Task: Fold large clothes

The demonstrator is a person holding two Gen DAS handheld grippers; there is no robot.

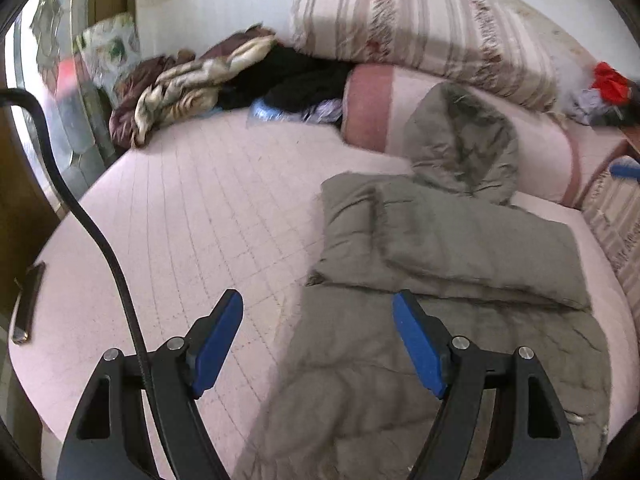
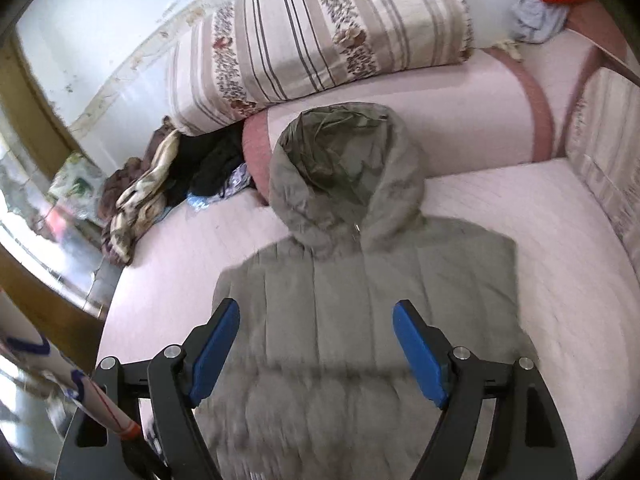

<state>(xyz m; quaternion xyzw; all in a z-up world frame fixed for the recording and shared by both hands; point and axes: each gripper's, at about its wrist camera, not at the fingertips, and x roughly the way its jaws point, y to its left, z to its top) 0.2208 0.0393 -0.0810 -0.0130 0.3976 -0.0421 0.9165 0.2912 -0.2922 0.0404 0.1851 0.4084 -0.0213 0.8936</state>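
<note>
- The grey-green hooded coat (image 2: 360,280) lies flat on the pink bed sheet (image 1: 192,216), on the right part of the bed, with its hood (image 2: 344,176) resting up against the pink bolster (image 2: 460,120).
- In the left wrist view we see one sleeve (image 1: 472,248) already laid across the chest of the coat, so we judge the sleeves are folded in and the body fold is the step in hand.
- Our left gripper (image 1: 318,344) is open with nothing between its blue pads; it hangs above the left edge of the coat's lower half.
- Our right gripper (image 2: 316,346) is also spread wide and holds nothing; it hangs above the middle of the coat's body.
- To do the fold well, we should take the hem at its two corners, one gripper each, and pinch both padded layers together.
- Then we should lift both corners evenly and bring them toward the shoulders, so the sleeve stays in its place.
- The coat is thick and puffy, so it may spring open again; we should press it down after the fold.
- Farther away we see the striped folded quilt (image 2: 320,36) on the bolster and a heap of other clothes (image 1: 192,80) at the far left, well apart from our coat.
</note>
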